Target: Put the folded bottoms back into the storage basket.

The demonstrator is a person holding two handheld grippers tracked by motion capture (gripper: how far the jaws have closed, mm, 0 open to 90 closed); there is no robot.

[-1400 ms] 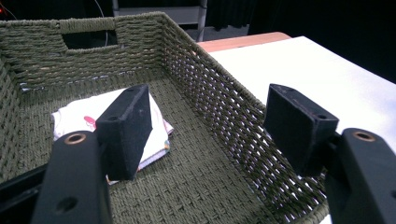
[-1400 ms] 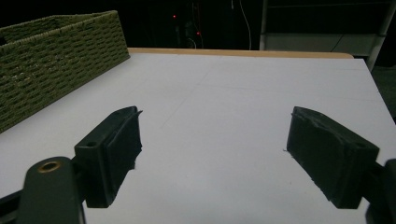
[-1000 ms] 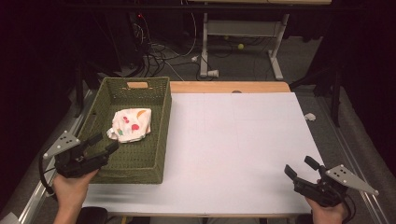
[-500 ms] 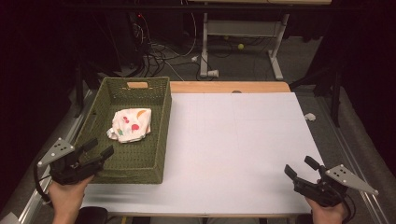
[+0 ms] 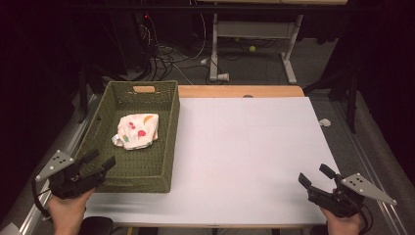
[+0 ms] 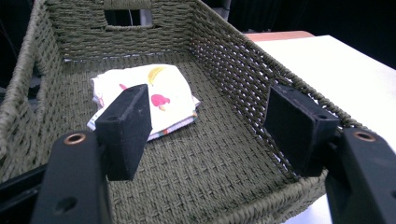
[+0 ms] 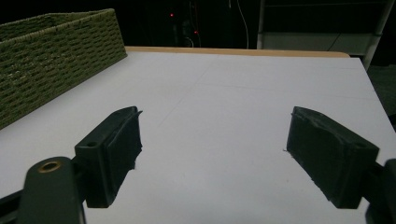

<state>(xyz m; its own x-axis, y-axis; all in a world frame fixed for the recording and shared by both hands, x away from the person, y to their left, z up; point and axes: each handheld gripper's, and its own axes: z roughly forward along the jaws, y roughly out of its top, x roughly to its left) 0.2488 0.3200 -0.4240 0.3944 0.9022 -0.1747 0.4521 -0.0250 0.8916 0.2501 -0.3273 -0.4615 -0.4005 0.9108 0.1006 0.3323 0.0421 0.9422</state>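
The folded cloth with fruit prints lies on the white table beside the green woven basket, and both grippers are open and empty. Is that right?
Not quite. The folded cloth lies inside the green woven basket, on its floor, as the high view and the left gripper view show. The rest holds: the left gripper and right gripper are open and empty.

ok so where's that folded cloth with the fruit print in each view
high view: the folded cloth lies in the far half of the green basket, left of the white tabletop.
left gripper view: upper left of centre, on the basket floor, partly behind the left jaw.
right gripper view: not in it.
shared landmark: the basket's woven wall.
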